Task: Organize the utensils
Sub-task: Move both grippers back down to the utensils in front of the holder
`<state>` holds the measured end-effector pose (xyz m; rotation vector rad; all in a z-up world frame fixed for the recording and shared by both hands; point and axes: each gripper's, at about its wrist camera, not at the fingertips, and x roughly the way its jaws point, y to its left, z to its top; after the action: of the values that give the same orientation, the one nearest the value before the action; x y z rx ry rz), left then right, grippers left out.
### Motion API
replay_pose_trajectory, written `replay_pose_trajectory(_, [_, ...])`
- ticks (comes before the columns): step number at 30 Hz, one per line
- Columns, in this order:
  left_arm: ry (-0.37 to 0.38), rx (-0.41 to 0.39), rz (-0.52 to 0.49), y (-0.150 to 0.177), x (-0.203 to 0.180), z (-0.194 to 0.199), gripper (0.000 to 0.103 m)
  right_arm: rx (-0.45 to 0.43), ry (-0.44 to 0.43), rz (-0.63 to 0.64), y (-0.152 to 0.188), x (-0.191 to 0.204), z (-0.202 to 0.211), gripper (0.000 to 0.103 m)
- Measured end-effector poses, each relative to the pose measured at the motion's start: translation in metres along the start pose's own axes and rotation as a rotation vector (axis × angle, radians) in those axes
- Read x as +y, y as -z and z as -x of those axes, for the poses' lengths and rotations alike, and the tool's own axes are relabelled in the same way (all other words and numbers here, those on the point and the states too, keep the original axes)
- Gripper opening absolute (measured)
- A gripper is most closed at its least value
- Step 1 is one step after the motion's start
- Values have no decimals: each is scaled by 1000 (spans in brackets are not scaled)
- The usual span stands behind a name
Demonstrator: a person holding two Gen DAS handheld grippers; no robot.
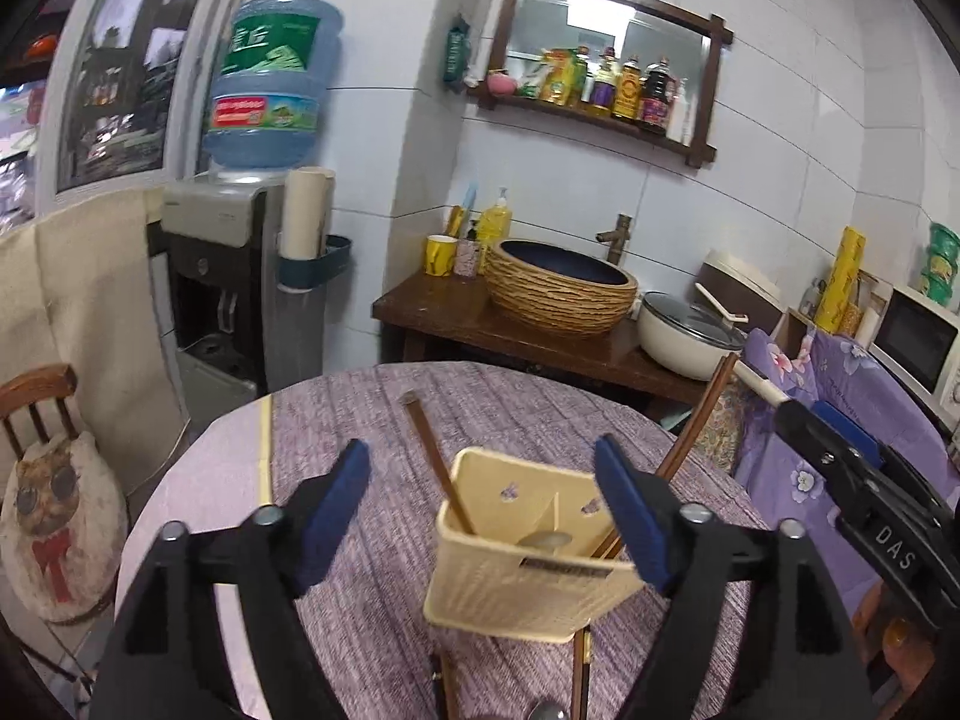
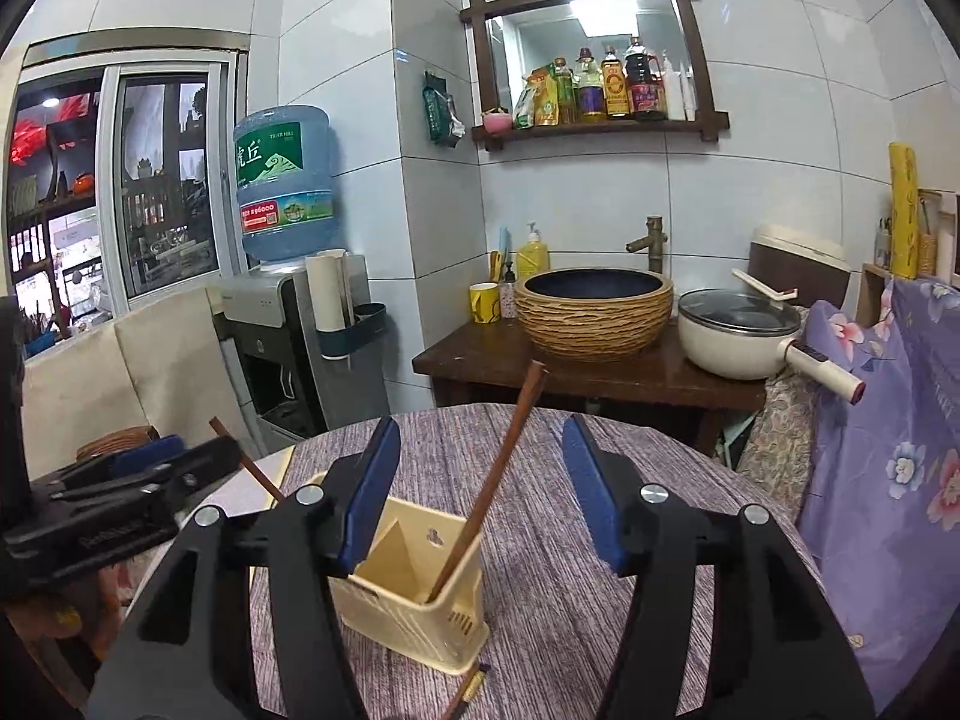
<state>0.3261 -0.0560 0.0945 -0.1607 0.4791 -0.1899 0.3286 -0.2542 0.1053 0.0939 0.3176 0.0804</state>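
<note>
Cream utensil holder [image 2: 414,594] upright near the table's [image 2: 540,540] front edge, two brown chopsticks inside: one [image 2: 492,480] leaning toward the far edge, one [image 1: 438,468] tilted far-left. Left gripper [image 1: 480,516] and right gripper [image 2: 480,498] both spread apart, gripping nothing.

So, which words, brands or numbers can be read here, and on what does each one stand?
"TIGER HILL": water bottle green label.
"虎丘": same label.
"DAS": black body of the right gripper.
The bottle's red band: the digits are blurred.
Shelf bottles, hanging packet: too small to read.
</note>
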Motion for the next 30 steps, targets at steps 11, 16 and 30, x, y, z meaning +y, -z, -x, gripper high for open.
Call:
replay_pose_trajectory(11, [-136,190,-80,89,34,12,98,265,32,-34,107,-10,11,66])
replay_pose_trajectory(16, [-163,276,-102,129,39,3,79,383,32,-51,156,-8,1,65])
replay_pose_trajectory(30, [-114,398,-96,180,34,-11,43,527,23,-27,201,18,-20,49])
